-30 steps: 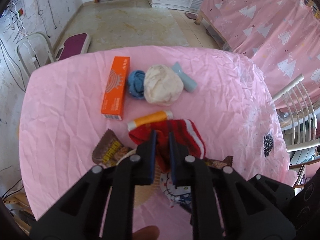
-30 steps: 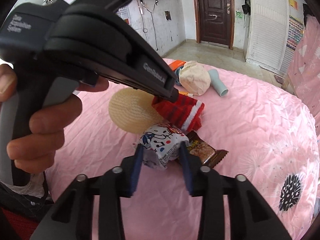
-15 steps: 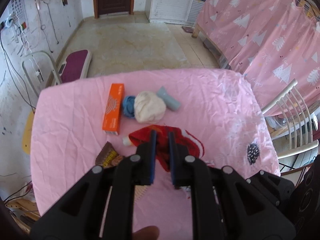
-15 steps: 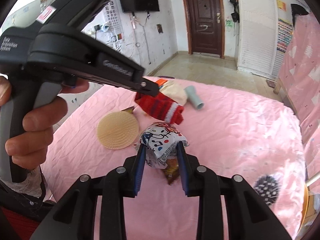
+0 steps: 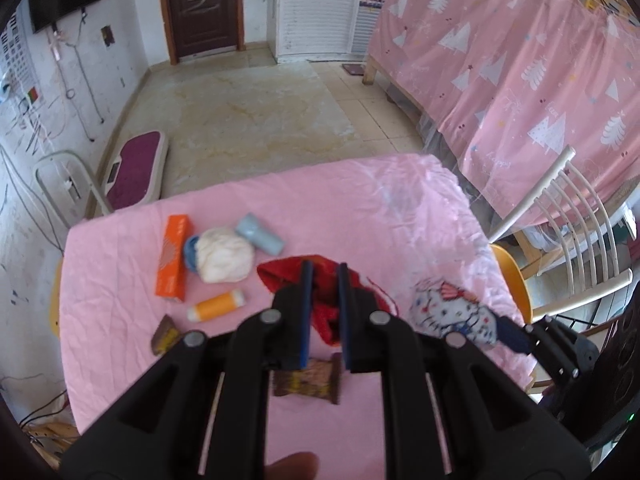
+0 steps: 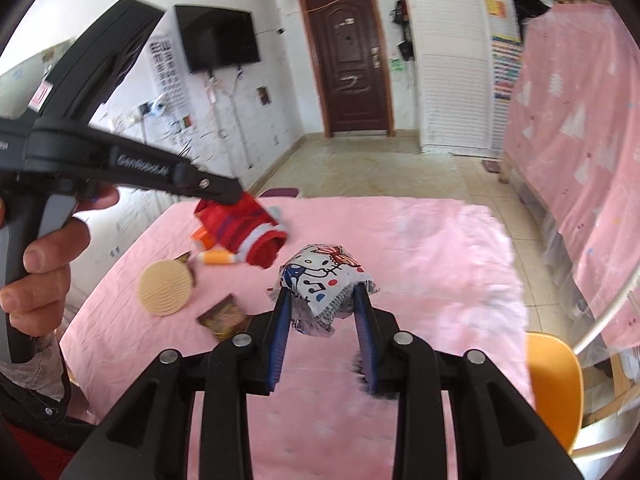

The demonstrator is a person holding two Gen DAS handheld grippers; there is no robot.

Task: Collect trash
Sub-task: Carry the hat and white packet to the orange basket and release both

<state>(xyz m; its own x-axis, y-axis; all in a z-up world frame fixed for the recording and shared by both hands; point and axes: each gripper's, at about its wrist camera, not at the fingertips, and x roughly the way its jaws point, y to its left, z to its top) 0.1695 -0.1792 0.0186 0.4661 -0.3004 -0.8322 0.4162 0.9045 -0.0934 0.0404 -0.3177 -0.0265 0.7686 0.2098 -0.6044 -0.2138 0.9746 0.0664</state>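
Right wrist view: the right gripper point(image 6: 322, 300) clenches a cartoon-printed wrapper point(image 6: 324, 276) above the pink table point(image 6: 420, 248). Beside it, the left gripper point(image 5: 323, 276) grips a red sock point(image 6: 244, 228), lifted clear of the cloth.

Both cameras ride close behind their own claws, facing the brown door point(image 5: 202, 4). The left view tilts steeply down at the pink worktop point(image 5: 120, 280); the right looks flatter. Both share the worktop and the door wall beyond it.
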